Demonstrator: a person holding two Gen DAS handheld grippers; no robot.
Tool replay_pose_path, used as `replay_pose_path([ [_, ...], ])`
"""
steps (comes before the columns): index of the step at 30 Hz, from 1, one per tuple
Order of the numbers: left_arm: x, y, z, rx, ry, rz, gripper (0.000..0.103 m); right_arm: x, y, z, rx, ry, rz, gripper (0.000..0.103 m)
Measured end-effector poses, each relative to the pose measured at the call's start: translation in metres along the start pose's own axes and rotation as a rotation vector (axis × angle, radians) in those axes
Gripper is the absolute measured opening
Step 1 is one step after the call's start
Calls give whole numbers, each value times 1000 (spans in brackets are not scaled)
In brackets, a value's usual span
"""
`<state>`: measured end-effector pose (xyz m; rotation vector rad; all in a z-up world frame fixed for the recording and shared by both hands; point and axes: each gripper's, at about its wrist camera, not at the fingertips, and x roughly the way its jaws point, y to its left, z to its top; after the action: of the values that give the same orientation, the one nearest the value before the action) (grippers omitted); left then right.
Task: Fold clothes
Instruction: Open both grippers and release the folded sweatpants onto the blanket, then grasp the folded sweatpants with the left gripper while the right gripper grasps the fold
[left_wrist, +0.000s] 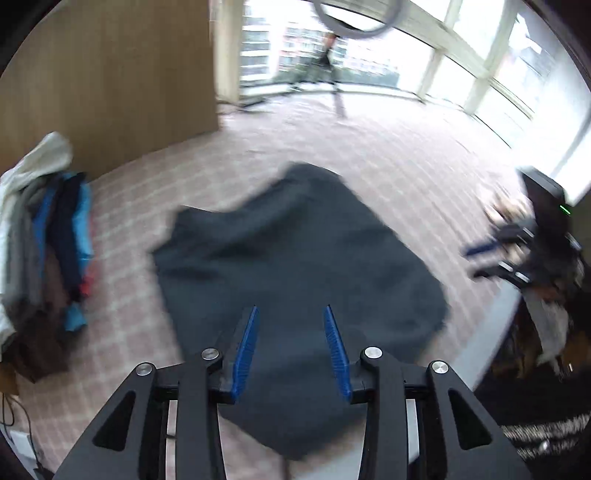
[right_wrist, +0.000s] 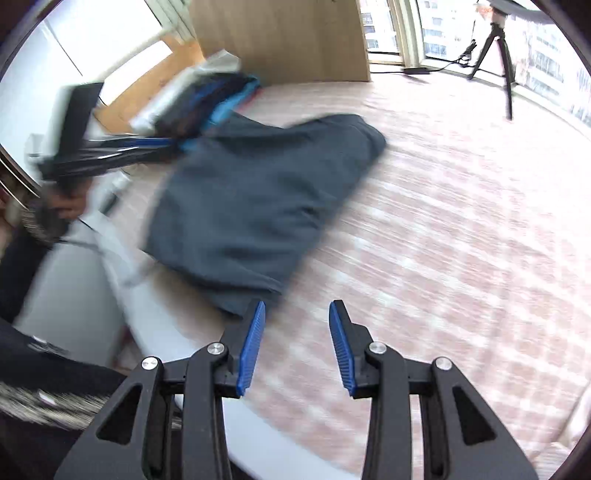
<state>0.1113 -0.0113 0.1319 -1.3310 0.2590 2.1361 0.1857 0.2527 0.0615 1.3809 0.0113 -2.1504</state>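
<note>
A dark grey garment (left_wrist: 295, 251) lies loosely folded on the pink checked bed cover (left_wrist: 406, 162). My left gripper (left_wrist: 291, 310) hovers over the garment's near part, open, with no cloth pinched between its blue pads. In the right wrist view the same garment (right_wrist: 251, 192) lies to the upper left. My right gripper (right_wrist: 297, 304) stands open over the bare cover, its left fingertip close to the garment's near corner. Each gripper shows blurred in the other's view: the right gripper (left_wrist: 484, 254) at the bed's right edge, the left gripper (right_wrist: 147, 144) by the garment's far left side.
A pile of mixed clothes (left_wrist: 55, 236) sits at the bed's left side, next to a wooden panel (left_wrist: 110, 74). Beyond the bed are tall windows and a tripod (right_wrist: 498, 48). The bed's edge (right_wrist: 177, 332) runs close below my right gripper.
</note>
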Motion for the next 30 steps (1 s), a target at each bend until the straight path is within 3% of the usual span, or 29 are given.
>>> replay_pose_path([
  [5, 27, -73, 3, 123, 69, -99, 35, 38, 5, -6, -143, 22, -5, 36],
  [10, 59, -118, 17, 248, 138, -93, 36, 52, 5, 2, -195, -3, 50, 36],
  [13, 75, -139, 24, 300, 168, -80, 36, 46, 0, 1, -197, 0, 137, 36],
  [16, 87, -152, 29, 348, 191, -62, 34, 45, -36, 7, -11, 10, 272, 36],
  [20, 92, -154, 25, 362, 212, -29, 7, 60, -95, 30, 316, 5, 407, 36],
  [21, 92, -155, 25, 360, 211, -24, 5, 66, -104, 37, 365, 5, 440, 36],
  [23, 91, -155, 23, 359, 206, -14, 2, 85, -107, 52, 406, 37, 514, 36],
  [26, 82, -158, 20, 377, 181, -12, 2, 105, -94, 67, 374, 107, 486, 35],
  [28, 70, -160, 16, 384, 168, -17, 2, 108, -77, 72, 327, 117, 486, 12],
  [30, 53, -160, 13, 380, 152, -13, 2, 95, -64, 76, 293, 100, 465, 9],
])
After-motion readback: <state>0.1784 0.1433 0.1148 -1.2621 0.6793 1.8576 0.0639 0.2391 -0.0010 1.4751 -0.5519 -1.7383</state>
